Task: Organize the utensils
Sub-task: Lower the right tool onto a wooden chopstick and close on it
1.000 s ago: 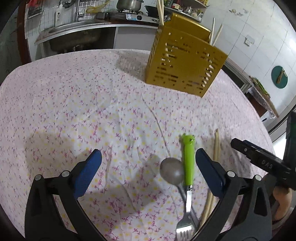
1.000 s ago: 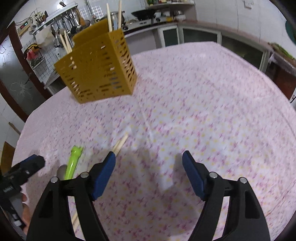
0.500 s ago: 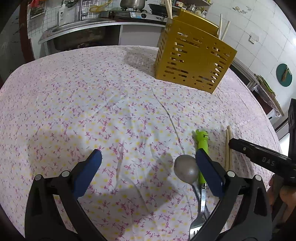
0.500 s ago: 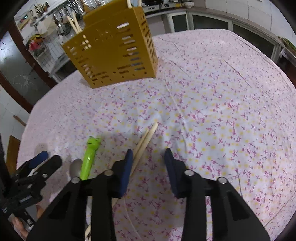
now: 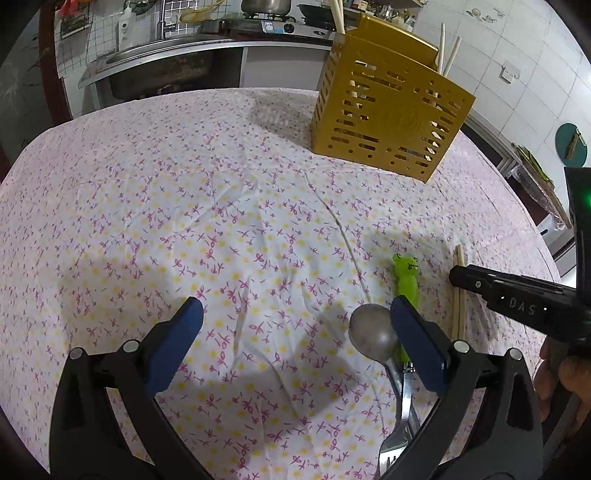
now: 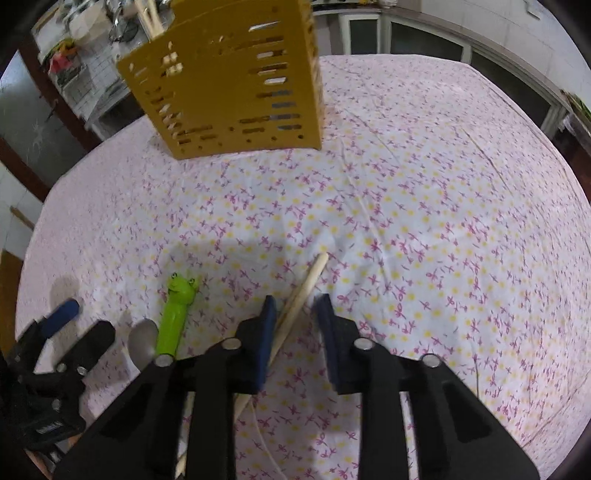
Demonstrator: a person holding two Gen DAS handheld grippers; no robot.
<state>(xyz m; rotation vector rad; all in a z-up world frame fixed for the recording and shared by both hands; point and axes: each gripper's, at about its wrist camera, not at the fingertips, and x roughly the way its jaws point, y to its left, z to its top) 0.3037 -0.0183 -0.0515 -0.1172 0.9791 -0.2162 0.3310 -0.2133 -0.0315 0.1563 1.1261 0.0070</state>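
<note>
A yellow slotted utensil holder [image 5: 388, 114] [image 6: 229, 81] stands on the floral tablecloth with chopsticks in it. A pair of wooden chopsticks [image 6: 301, 295] [image 5: 459, 291] lies on the cloth. My right gripper [image 6: 295, 306] is low over them, jaws half closed with the chopsticks between the pads, a gap still on the right side. A green frog-handled fork [image 5: 406, 280] [image 6: 175, 314] and a metal spoon [image 5: 373, 338] [image 6: 144, 341] lie beside them. My left gripper [image 5: 295, 332] is wide open and empty, its right finger next to the spoon.
The round table's edge [image 5: 532, 221] curves close on the right. A kitchen counter with sink [image 5: 155, 59] and stove lies behind the table. Cabinets [image 6: 424, 33] line the far wall.
My right gripper has dropped toward the chopsticks and narrowed its jaws around them. My left gripper has drifted a little left; it stays open.
</note>
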